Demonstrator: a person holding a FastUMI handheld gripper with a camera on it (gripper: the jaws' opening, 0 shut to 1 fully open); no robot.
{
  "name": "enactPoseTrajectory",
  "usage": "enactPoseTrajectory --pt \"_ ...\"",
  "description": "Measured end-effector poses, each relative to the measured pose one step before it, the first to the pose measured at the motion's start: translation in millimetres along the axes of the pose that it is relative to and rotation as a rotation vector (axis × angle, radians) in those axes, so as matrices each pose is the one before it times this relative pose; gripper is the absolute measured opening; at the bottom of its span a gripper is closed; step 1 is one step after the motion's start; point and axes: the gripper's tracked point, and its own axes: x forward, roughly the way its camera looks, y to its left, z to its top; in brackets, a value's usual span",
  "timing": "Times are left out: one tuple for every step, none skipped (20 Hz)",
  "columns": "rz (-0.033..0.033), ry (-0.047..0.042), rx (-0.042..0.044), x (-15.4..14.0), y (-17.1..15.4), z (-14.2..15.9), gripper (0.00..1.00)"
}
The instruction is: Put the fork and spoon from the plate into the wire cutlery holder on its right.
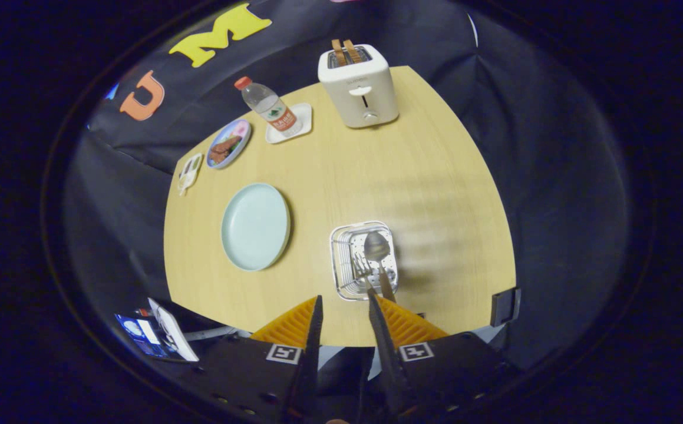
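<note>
A pale wooden tabletop (376, 176) carries everything, with dark cloth behind it. At its far edge stands a white toaster (360, 88) with two slices of toast (345, 52) upright in its slots. Nearer, on the left half, lies a round light-blue plate (255, 226) with nothing on it. To the right of the plate, just ahead of the fingers, stands the wire cutlery holder (342, 259), a white square basket; the spoon (376, 246) and the fork (362, 270) are both inside it, heads up and side by side, their handles running down toward the near wall of the basket. Beyond the plate sits a clear water bottle (269, 107) with a red cap, standing on a small white square coaster (301, 125). Left of that is a small round dish (229, 143) with a printed picture, and beside it a small white object (189, 172) I cannot identify. The gripper (345, 306) hangs above the near edge of the tabletop, its fingers parted with an empty gap between them, holding nothing.
</note>
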Motion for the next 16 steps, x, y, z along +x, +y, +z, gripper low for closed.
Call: enactPoseTrajectory --pt "0.00348 -0.03565 -0.0181 -5.38 3.21 6.51 0.51" --pt "0.00341 -0.04376 -0.01764 -3.43 5.3 7.15 0.64" --pt "-0.00297 -0.04392 -0.0118 -1.75 3.01 7.57 0.77" --pt "0.00685 -0.04708 -0.00753 -3.05 5.52 10.36 0.9" --pt "0.0041 -0.04822 -0.00692 -2.07 5.44 8.7 0.92" --pt "0.00434 -0.0457 -0.0096 0.02 4.21 8.86 0.95" --pt "-0.00172 -0.03904 -0.01199 -1.79 2.9 8.23 0.95" --pt "-0.00843 -0.04305 -0.01774 -0.34 1.15 8.84 0.95" --pt "-0.00849 -0.04588 -0.01636 -2.08 1.67 8.62 0.95" --pt "0.00211 -0.0507 -0.01098 -4.91 4.49 10.38 0.95" --pt "0.00529 -0.06402 -0.00716 -7.72 6.86 13.55 0.95" --pt "0.00878 -0.06513 -0.0049 -8.07 6.88 15.36 0.95" --pt "0.00982 -0.05786 -0.00548 -8.39 7.44 14.28 0.95" --pt "0.00164 -0.06803 -0.01195 -9.33 7.1 18.52 0.95" --pt "-0.00011 -0.06565 -0.01414 -8.5 4.57 18.98 0.95" --pt "-0.0037 -0.06775 -0.01501 -7.72 4.49 19.79 0.95"
